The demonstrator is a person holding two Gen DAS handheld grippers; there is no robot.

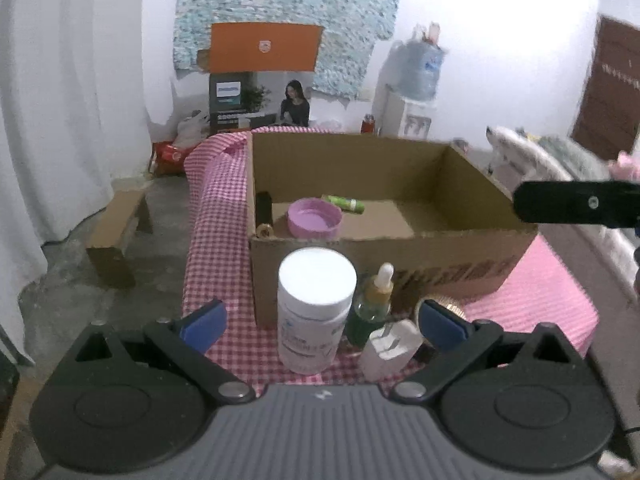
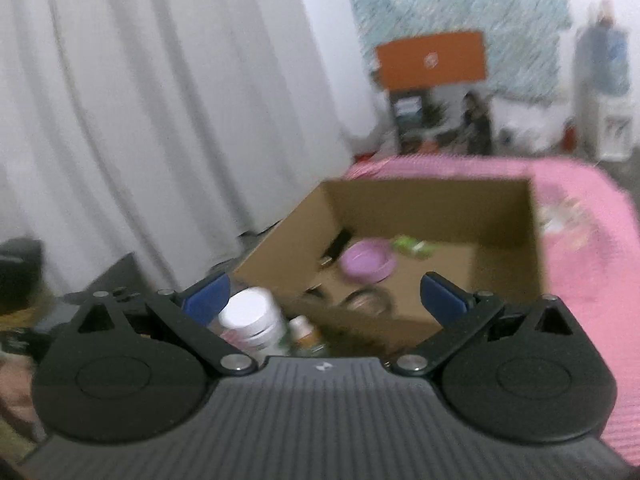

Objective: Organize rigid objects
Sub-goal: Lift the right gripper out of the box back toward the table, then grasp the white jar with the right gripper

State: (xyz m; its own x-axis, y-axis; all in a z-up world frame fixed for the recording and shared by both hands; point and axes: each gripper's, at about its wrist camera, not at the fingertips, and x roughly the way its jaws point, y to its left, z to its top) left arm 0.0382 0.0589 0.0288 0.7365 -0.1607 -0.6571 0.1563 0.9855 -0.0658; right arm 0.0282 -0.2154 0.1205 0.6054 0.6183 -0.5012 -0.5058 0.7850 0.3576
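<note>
Two hand-held grippers face a table covered in a pink checked cloth (image 1: 216, 208). On the cloth sits the largest item, an open cardboard box (image 1: 440, 256), upright. Inside it, at the left end, lie a purple lid (image 1: 315, 218) with its hollow side up, a dark cylinder (image 1: 264, 214) against the left wall, and a green tube (image 1: 344, 203) on its side just behind the lid.

In front of the box's near wall, a white-capped bottle (image 1: 314, 312) stands upright on the cloth. Just to its right stands a smaller green dropper bottle (image 1: 374, 304), and beside that a white plug adapter (image 1: 390, 348). A round gold object is partly hidden behind the adapter; what it is cannot be told.

The left gripper (image 1: 322, 320) is spread wide, its blue fingertips either side of these three items, gripping nothing. The right gripper (image 2: 324, 300), seen in a blurred view, is likewise spread and empty, hovering above the box's near edge.
</note>
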